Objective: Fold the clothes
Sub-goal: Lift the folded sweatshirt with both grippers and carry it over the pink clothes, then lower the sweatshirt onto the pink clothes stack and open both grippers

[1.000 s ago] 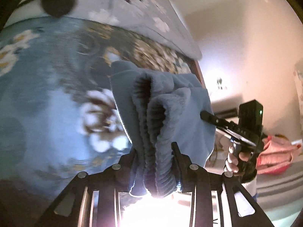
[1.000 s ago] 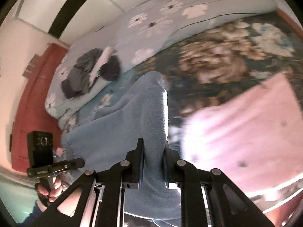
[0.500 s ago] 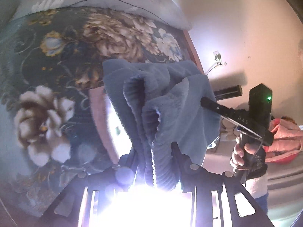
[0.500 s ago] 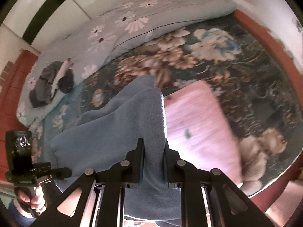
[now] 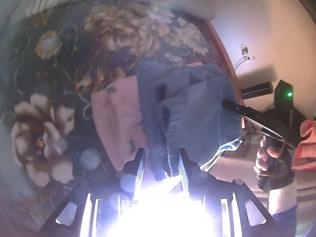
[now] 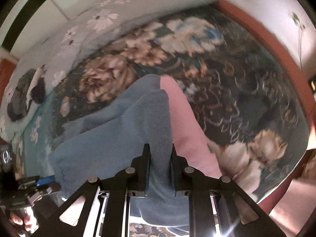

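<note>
— Where's the garment sitting for you?

— The blue fleece garment hangs bunched straight ahead of my left tool, its ribbed edge running down between the two fingers. The jaws there are opening; the cloth is between them, but glare at the base washes out the contact, so I can't say whether the pads are pressing.

— And your other side?

— My right tool is clamped on a thick fold of the same fleece, both fingers snug against it. The fabric spreads away to the left of that tool and drapes down below it.

— What's beneath?

— A pink garment lies just right of the right tool, partly under the blue fleece, on the dark floral bedspread. From the left wrist view the pink piece shows left of the hanging fleece.

— Anything else nearby?

— Far ahead and left of the right tool, a small dark pile of clothes rests on the pale flowered quilt.
</note>
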`<act>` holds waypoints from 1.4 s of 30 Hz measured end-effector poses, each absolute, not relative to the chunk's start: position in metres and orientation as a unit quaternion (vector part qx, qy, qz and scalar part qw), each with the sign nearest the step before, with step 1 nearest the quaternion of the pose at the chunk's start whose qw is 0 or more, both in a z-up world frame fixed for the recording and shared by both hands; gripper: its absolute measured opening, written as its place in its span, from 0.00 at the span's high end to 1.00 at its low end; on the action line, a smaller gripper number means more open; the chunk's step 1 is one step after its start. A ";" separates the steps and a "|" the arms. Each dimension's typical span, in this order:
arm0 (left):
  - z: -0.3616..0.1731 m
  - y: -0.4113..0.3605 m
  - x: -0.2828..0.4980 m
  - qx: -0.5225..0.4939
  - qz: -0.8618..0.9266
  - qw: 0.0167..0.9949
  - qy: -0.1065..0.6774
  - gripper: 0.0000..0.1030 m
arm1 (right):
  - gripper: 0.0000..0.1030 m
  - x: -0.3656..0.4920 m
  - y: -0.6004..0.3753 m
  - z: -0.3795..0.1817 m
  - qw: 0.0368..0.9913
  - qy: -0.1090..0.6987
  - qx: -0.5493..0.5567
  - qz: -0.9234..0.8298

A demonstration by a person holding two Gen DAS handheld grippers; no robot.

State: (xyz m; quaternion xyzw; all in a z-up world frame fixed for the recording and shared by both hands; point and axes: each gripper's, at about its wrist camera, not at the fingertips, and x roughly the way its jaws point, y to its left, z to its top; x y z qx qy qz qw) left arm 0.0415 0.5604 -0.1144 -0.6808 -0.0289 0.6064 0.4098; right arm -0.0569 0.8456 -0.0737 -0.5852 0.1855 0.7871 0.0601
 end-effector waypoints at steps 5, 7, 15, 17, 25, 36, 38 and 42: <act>-0.124 0.545 0.046 -0.683 0.610 0.401 -0.021 0.64 | 0.81 -0.053 0.851 -0.081 0.078 0.203 -0.573 0.790; -0.125 0.537 0.048 -0.686 0.606 0.402 -0.033 0.64 | 0.80 -0.054 0.848 -0.077 0.081 0.190 -0.573 0.793; -0.112 0.471 0.045 -0.665 0.626 0.394 -0.109 0.63 | 0.62 -0.050 0.843 -0.034 0.145 0.142 -0.503 0.840; -0.104 0.449 0.041 -0.651 0.637 0.391 -0.133 0.62 | 0.62 -0.042 0.823 -0.026 0.114 0.151 -0.478 0.857; -0.086 0.409 0.042 -0.621 0.665 0.384 -0.155 0.46 | 0.60 -0.014 0.743 -0.061 0.043 0.219 -0.456 0.862; -0.078 0.418 0.065 -0.612 0.671 0.408 -0.095 0.42 | 0.60 -0.006 0.721 -0.074 0.067 0.233 -0.475 0.846; -0.080 0.421 0.069 -0.613 0.671 0.408 -0.085 0.40 | 0.60 0.003 0.720 -0.070 0.076 0.231 -0.475 0.846; -0.088 0.428 0.077 -0.618 0.673 0.403 -0.056 0.37 | 0.60 0.021 0.715 -0.069 0.093 0.233 -0.477 0.842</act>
